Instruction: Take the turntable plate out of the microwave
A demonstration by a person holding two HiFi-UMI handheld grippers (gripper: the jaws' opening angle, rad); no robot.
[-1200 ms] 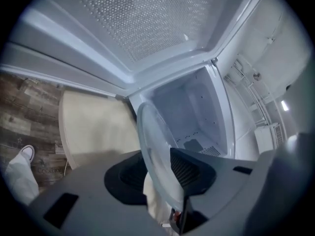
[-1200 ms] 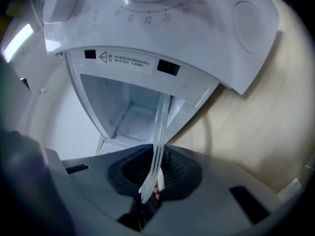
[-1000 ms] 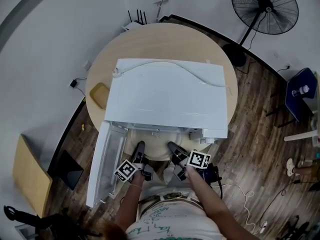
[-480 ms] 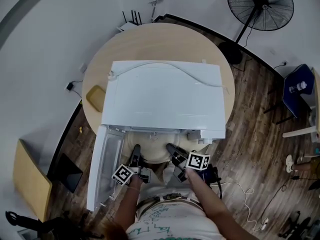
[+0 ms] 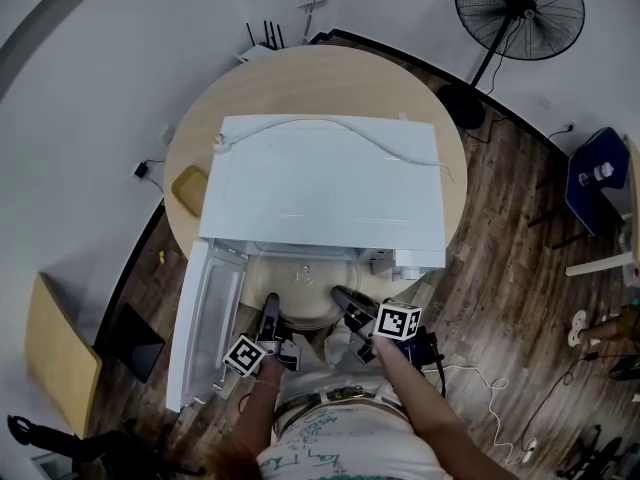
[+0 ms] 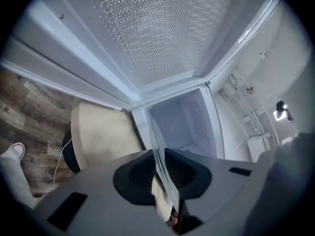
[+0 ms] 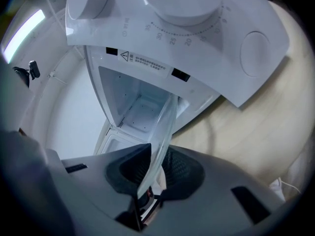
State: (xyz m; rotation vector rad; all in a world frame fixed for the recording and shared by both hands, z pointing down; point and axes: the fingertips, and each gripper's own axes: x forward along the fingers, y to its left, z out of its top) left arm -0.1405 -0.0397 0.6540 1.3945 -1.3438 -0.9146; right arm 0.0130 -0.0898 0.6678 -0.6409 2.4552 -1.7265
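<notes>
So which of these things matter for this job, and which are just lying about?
Job: clear glass turntable plate; white microwave, door open.
Lying about: yellow rectangular pad on the table; black pedestal fan; white cable atop the microwave.

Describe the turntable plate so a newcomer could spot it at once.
A white microwave sits on the round wooden table. The plate is the clear glass disc sticking out of its open front, the only round see-through thing there.
</notes>
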